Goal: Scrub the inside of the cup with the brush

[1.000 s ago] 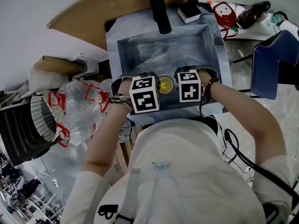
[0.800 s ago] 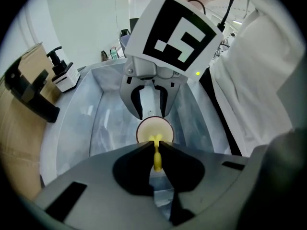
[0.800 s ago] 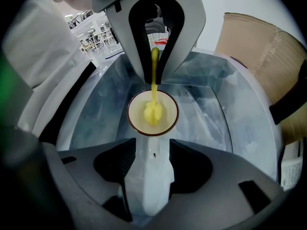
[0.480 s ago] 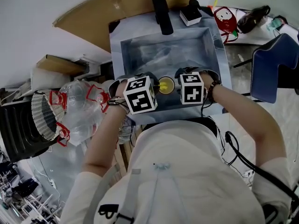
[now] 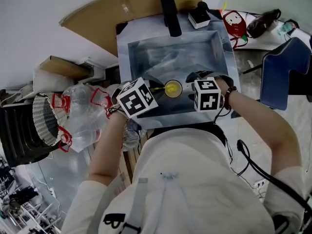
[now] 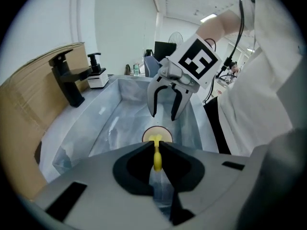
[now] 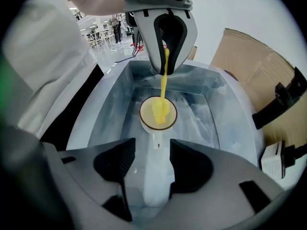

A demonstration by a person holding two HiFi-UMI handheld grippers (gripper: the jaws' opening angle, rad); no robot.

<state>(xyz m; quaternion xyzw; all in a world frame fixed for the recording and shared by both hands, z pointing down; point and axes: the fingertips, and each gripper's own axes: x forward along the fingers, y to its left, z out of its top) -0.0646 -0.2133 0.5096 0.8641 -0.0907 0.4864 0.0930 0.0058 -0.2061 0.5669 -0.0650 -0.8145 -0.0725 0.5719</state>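
Since a second ago both grippers are higher and further apart. The left gripper (image 6: 156,147) has rolled, so its marker cube sits skewed in the head view. The cup (image 5: 173,88) now shows whole between the two cubes. The right gripper (image 7: 152,143) has just been opening its tongs.

Inventory, big to small:
- 1 cardboard sheet (image 5: 122,9), leaning behind the sink.
- 1 sink (image 5: 195,57), grey basin.
- 2 grippers, both pointing steeply down into the basin and facing each other across the cup.
- 1 black faucet (image 5: 169,13), on the back rim.
- 1 soap dispenser (image 5: 200,13), just beside the faucet.
- 1 cup, upright on the basin floor near the front wall, mouth up.
- 1 yellow brush (image 7: 163,87). Its head is down inside the cup and its handle slants up out of the mouth.

Tongs:
- Left: pressed together, pinching the brush handle at its upper end.
- Right: spread, hanging over the cup, with the pads touching nothing.
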